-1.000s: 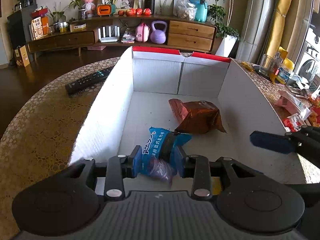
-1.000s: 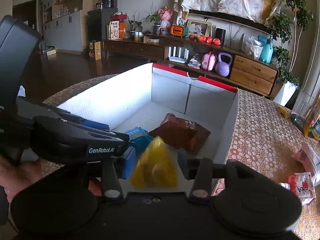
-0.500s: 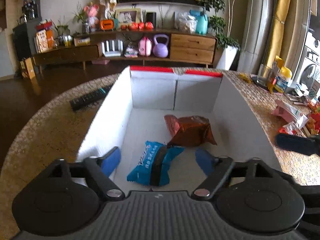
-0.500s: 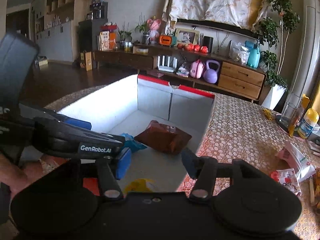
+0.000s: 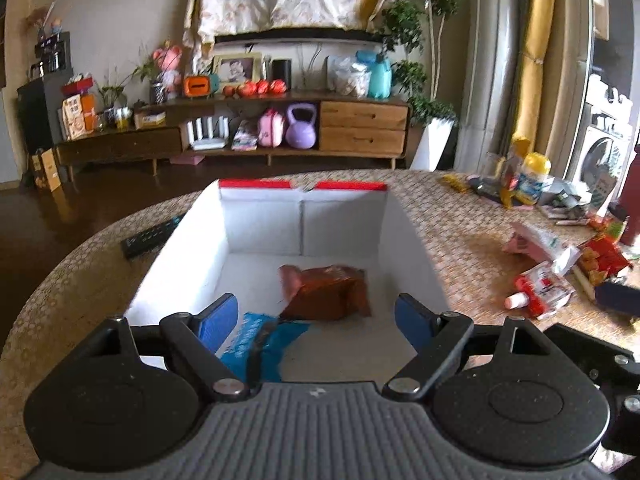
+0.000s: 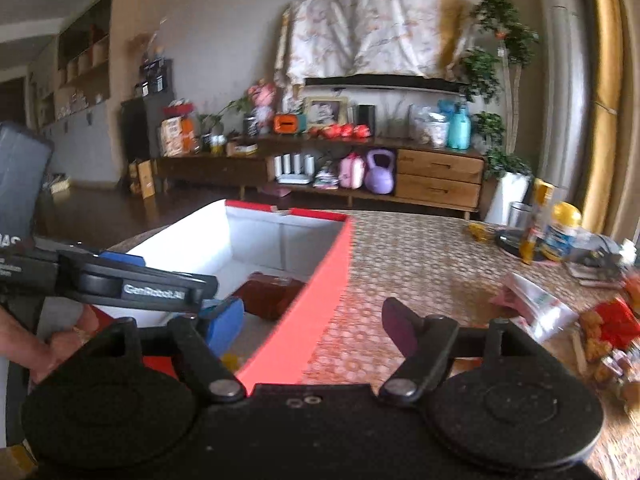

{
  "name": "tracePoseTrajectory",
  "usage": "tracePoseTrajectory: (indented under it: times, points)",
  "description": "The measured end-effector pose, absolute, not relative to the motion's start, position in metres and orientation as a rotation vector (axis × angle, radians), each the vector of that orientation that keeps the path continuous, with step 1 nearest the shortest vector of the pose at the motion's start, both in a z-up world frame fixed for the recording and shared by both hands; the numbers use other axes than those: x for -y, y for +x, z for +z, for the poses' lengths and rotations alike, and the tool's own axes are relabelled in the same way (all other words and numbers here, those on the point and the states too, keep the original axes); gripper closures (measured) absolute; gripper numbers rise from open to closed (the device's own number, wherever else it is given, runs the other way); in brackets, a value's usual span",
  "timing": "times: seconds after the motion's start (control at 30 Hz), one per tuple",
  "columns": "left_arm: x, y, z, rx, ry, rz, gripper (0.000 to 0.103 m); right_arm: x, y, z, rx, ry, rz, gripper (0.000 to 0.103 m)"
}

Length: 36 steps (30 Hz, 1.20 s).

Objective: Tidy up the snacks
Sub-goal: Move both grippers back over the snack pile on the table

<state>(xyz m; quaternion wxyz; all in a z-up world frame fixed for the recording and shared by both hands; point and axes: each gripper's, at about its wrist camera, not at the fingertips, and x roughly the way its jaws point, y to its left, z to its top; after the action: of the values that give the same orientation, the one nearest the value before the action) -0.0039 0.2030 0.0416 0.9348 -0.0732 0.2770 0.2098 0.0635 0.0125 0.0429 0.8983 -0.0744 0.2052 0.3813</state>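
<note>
A white cardboard box point(image 5: 404, 236) with red flaps sits on the round table. Inside lie a brown snack packet point(image 5: 324, 292) and a blue snack packet point(image 5: 260, 348). My left gripper point(image 5: 316, 320) is open and empty above the box's near end, over the blue packet. My right gripper point(image 6: 312, 324) is open and empty, straddling the box's red right wall point(image 6: 316, 300). A sliver of a yellow packet point(image 6: 230, 360) shows inside the box below it. The brown packet point(image 6: 268, 292) also shows in the right wrist view.
Loose snack packets point(image 5: 540, 284) lie on the table to the right of the box, with bottles and a glass point(image 5: 528, 176) further back. A black remote point(image 5: 148, 236) lies left of the box. The left gripper's body point(image 6: 120, 284) crosses the right wrist view.
Both grippers opened and let go: the blue packet and the yellow packet dropped into the box. Both have since risen and drawn back; the right gripper shifted right over the box wall.
</note>
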Motion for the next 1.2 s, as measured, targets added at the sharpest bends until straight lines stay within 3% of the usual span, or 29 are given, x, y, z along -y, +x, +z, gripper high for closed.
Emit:
tracePoseTrajectory:
  times: [0.53,1.2]
  points:
    - [-0.126,0.034,0.047,-0.484,-0.089,0.262,0.017,0.094,0.102,0.014,-0.441,-0.013,0.531,0.018]
    - [-0.043,0.115,0.007,-0.552,0.008,0.066,0.017,0.185,0.145,-0.025,-0.492,0.052,0.302,0.018]
